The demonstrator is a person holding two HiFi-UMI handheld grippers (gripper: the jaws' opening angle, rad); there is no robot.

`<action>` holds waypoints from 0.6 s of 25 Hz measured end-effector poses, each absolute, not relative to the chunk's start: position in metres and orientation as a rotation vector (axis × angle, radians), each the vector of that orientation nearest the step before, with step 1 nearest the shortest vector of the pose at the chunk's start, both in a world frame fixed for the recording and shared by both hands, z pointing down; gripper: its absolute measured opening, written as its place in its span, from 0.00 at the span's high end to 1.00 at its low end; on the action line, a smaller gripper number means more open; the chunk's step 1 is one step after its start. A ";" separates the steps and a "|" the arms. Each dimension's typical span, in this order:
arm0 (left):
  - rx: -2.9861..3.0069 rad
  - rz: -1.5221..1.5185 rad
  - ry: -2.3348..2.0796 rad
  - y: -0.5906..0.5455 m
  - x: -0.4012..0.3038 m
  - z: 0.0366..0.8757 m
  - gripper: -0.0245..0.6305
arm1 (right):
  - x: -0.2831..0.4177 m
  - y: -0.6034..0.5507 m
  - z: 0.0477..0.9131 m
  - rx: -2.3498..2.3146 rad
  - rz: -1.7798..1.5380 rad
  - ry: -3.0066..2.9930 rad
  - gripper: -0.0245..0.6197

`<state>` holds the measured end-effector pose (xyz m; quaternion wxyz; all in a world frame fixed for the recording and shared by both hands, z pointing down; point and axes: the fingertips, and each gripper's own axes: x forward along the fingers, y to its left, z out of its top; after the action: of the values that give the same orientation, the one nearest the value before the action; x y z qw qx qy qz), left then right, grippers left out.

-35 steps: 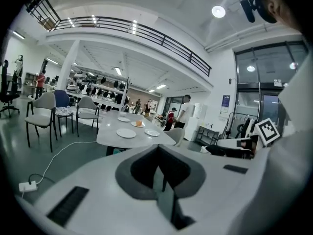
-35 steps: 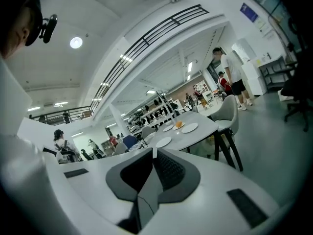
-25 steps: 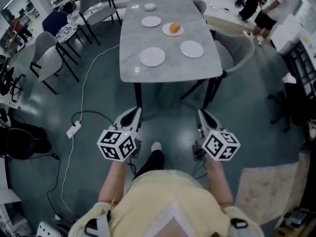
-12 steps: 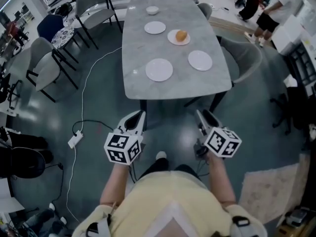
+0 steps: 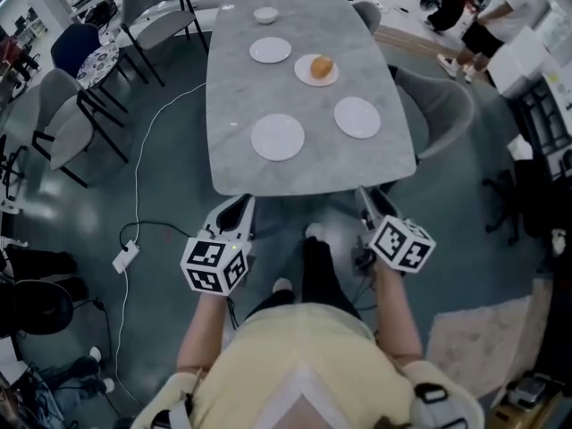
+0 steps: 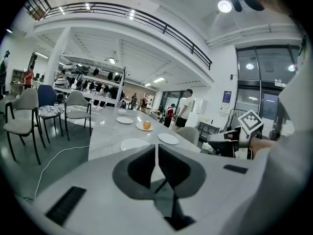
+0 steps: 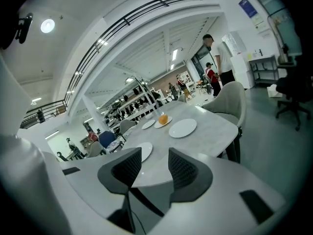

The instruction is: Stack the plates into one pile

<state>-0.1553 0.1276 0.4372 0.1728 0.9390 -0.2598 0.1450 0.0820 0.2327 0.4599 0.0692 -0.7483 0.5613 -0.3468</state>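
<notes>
4 plates (image 5: 277, 137) lie flat, faces up; far dish (image 5: 265, 14) possibly a bowl.

We log a pale yellow short-sleeved shirt (image 5: 295, 360) lower centre, dark trousers (image 5: 319, 271) and white shoes (image 5: 282, 286) mid-frame, and dark shoulder straps (image 5: 170, 409) along the bottom edge.

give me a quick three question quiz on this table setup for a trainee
1. How many plates lie on the table?
2. True or false: the left claw is shut with nothing in it.
3. Which plate holds the orange item? A near left, B far right, C near right.

Key: 1 four, plus a small bowl at the far end; 2 true; 3 B.
</notes>
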 end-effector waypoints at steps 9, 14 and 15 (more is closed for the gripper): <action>2.644 0.482 -0.851 0.057 -0.076 0.446 0.96 | 0.189 0.154 0.488 -2.250 -1.121 1.668 0.73; 2.625 0.526 -0.873 0.026 -0.031 0.462 0.96 | 0.240 0.122 0.514 -2.267 -1.192 1.657 0.73; 2.619 0.536 -0.875 0.021 -0.024 0.465 0.96 | 0.248 0.116 0.520 -2.268 -1.208 1.656 0.73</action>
<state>-0.0237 0.0214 0.4654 0.1636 0.9185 -0.3070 0.1878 0.2480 0.1164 0.5196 0.0422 -0.7412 0.5413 -0.3947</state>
